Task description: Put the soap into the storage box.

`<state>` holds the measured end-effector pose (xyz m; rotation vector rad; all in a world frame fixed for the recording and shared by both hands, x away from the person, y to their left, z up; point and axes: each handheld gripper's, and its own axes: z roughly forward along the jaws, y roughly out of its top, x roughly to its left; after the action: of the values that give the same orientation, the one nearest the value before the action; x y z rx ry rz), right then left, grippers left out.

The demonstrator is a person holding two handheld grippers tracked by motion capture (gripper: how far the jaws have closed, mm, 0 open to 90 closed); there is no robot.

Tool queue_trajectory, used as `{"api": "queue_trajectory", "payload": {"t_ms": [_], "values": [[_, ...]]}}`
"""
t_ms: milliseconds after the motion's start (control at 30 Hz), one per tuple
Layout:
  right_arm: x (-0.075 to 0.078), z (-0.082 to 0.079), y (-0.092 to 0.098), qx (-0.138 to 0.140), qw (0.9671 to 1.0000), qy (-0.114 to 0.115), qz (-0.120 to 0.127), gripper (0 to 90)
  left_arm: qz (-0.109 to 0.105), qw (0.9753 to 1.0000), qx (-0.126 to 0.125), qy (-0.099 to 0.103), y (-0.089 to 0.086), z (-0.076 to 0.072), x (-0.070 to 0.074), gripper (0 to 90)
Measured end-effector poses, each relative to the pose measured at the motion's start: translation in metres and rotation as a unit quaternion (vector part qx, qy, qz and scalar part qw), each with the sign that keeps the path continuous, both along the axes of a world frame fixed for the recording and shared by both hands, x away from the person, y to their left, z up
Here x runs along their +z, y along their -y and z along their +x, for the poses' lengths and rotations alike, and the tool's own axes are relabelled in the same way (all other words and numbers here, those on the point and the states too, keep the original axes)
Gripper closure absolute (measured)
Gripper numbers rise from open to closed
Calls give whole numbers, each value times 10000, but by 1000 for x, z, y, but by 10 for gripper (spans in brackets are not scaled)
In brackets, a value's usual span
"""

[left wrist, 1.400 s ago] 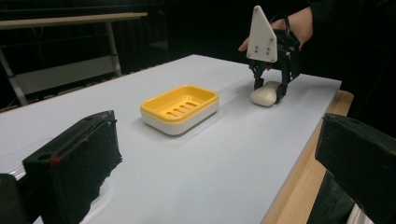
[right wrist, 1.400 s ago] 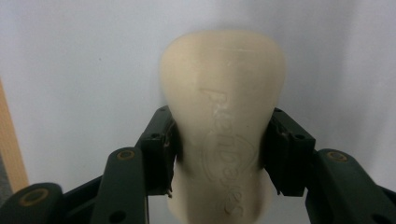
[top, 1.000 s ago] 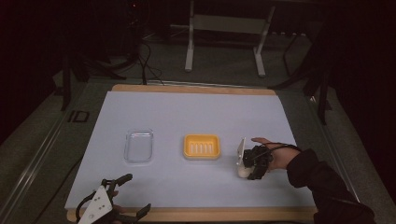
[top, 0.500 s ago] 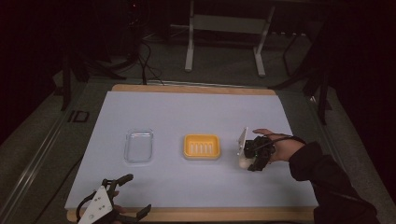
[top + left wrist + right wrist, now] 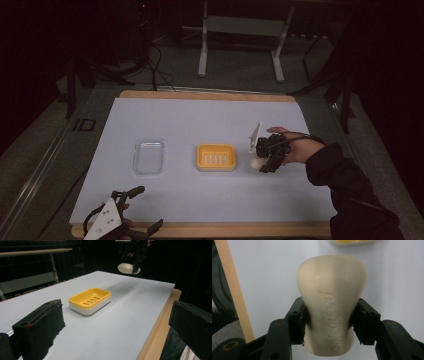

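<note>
Broadly, the table (image 5: 200, 120), covered by a pale sheet, offers wide open room: its far half is bare, and the near strip between the two grippers is bare too. Its wooden edge (image 5: 233, 292) runs close beside the right gripper's work, so a swing toward the person's right would soon leave the sheet.

Next in size, a clear shallow tray (image 5: 149, 156) lies left of centre, and a yellow soap dish (image 5: 216, 157) with a slotted floor and a white base sits at the middle, well apart from the tray.

Just right of the dish, the right gripper (image 5: 264, 161) is clamped on a cream bar of soap (image 5: 331, 302), held a little above the sheet. The jaws pinch the bar across its narrower waist, with the broad rounded end sticking out ahead. That looks a sound place to grip: the bar is stiff and probably fairly light, but its smooth, rounded sides could let it slip or twist if the squeeze eases. Hard pressure might dent it.

The left gripper (image 5: 125, 216) rests at the near left edge, jaws spread wide and holding nothing.

The path from soap to dish is short and unobstructed; the dish's raised rim is the one thing to clear.
</note>
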<state>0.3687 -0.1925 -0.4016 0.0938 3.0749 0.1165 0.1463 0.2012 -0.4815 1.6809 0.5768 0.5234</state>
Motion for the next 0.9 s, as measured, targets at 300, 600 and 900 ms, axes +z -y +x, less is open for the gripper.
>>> {"api": "queue_trajectory", "payload": {"t_ms": [300, 600, 900], "values": [[19, 2, -19, 210, 9995, 183, 150, 496, -40, 10000, -61, -2, 0, 1, 0, 1], [30, 8, -36, 295, 9987, 244, 329, 496, -29, 9999, -118, -19, 0, 2, 0, 1], [32, 13, -55, 348, 9969, 296, 636, 496, 0, 9998, -183, -1, 2, 2, 0, 1]]}}
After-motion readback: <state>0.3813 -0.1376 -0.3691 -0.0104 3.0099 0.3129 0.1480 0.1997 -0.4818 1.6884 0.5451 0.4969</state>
